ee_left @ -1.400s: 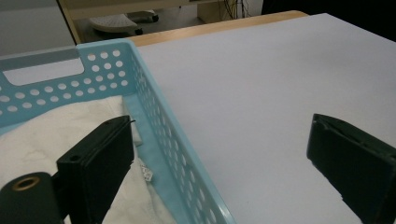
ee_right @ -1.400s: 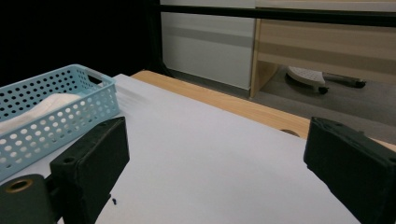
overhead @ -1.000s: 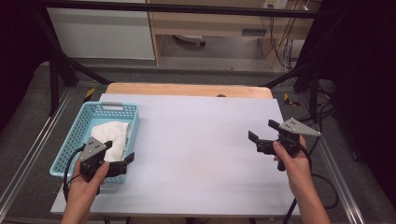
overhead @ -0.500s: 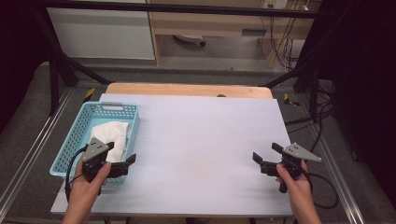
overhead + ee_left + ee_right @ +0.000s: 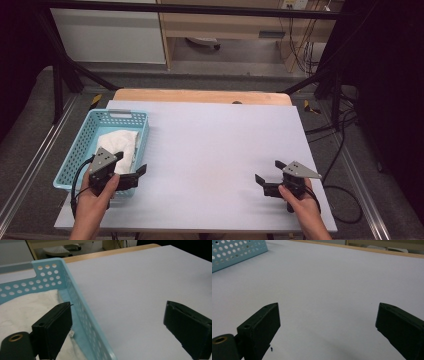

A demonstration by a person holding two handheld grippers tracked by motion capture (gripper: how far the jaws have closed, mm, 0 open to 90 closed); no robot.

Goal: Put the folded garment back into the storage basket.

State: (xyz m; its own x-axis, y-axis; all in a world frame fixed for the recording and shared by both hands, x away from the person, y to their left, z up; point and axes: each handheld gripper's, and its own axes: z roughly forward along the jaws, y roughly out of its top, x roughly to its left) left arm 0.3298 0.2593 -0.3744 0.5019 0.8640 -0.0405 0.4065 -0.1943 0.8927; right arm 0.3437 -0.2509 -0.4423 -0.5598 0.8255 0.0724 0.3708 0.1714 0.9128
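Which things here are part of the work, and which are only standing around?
Part of the work:
left gripper, open at the basket's corner
blue basket
white cloth inside it
right gripper, open

Only around:
white table
floor cables

**What everything here is made of, by the look of it**

The basket (image 5: 85,142) is pale blue plastic, smooth with a slight sheen, its walls punched with round holes. Inside the basket lies a white cloth (image 5: 20,312), soft and nubbly like terry towelling. Next to the basket, the table (image 5: 215,150) has a smooth, matt white top, with a bare strip of wood edge (image 5: 200,96) on its far side. The left gripper (image 5: 131,172) and right gripper (image 5: 267,179) have matt black plastic jaws and flat grey metal-looking plates.
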